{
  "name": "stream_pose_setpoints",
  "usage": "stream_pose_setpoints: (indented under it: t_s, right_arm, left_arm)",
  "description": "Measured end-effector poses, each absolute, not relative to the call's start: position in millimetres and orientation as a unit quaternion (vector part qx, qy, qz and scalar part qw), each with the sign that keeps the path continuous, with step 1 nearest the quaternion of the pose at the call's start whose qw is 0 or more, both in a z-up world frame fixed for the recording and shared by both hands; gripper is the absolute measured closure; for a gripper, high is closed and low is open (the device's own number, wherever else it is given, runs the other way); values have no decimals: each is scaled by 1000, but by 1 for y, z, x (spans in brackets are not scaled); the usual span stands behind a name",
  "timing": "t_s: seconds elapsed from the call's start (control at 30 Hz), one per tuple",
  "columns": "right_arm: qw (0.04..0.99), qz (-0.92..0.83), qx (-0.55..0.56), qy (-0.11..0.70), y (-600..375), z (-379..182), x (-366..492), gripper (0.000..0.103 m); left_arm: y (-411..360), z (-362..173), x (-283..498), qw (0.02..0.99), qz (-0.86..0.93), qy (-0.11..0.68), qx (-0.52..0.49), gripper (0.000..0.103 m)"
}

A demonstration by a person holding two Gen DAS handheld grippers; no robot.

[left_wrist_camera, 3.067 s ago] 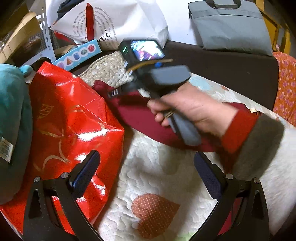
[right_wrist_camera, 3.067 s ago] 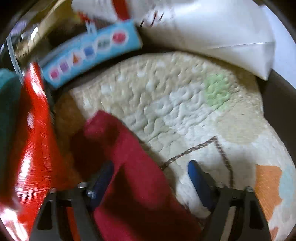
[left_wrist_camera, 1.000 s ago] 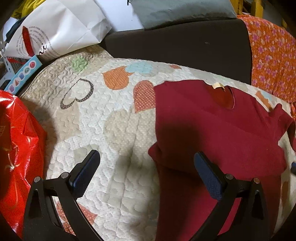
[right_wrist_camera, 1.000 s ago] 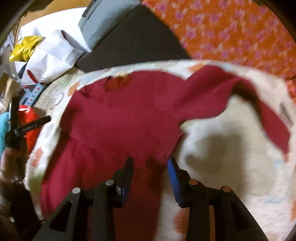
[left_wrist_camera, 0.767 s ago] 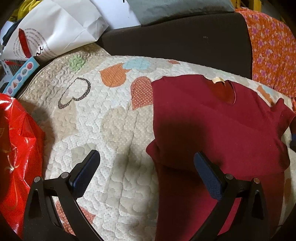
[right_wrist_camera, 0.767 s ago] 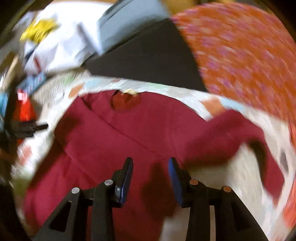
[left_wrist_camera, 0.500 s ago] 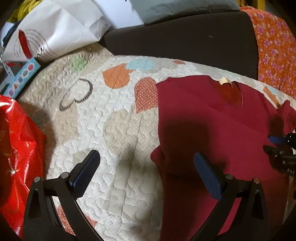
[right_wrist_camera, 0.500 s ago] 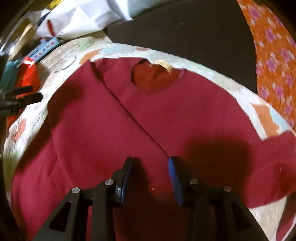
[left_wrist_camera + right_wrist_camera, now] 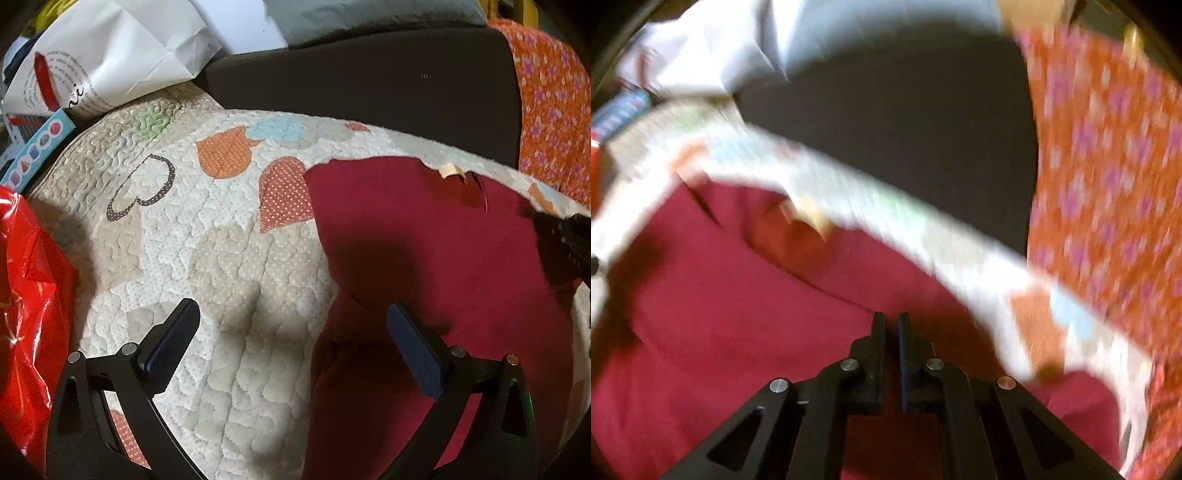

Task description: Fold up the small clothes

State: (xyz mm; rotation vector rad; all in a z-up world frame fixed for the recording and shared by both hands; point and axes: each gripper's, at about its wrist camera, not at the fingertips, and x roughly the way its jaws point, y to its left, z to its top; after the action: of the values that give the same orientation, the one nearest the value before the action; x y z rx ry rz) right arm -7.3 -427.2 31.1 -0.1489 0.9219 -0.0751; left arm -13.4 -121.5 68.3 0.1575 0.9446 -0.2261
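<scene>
We see the dark red shirt (image 9: 424,236) lying spread on the heart-patterned quilt (image 9: 207,258). Our right gripper (image 9: 891,321) has its jaws together above it, perhaps pinching fabric; blur hides that. Our left gripper (image 9: 291,328) gapes wide over the shirt's edge.

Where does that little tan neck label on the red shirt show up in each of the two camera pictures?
Left wrist view: the label sits upper right, at the shirt's far edge.
Right wrist view: the label is blurred, left of centre, above the shut claw.
Shared landmark: the orange flowered cloth on the right in both.
</scene>
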Motion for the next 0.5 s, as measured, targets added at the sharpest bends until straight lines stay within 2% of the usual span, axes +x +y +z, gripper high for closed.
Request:
stream_pose_setpoints:
  t_s: [0.1, 0.23, 0.3, 0.4, 0.5]
  right_arm:
    - [909, -53, -33, 412, -448, 53, -47, 93]
    - [922, -88, 30, 377, -470, 71, -102, 93]
    - [914, -56, 44, 400, -466, 54, -106, 93]
    - [887, -108, 12, 449, -463, 18, -95, 93]
    - [886, -104, 118, 435, -487, 23, -107, 93]
  left_arm:
    - [-124, 67, -14, 881, -114, 452, 78, 1]
    - [-128, 67, -14, 884, -116, 446, 78, 1]
    - [-133, 63, -12, 884, -116, 446, 81, 1]
    - [-138, 53, -9, 879, -114, 454, 90, 1]
    - [-140, 39, -4, 866, -105, 476, 107, 1]
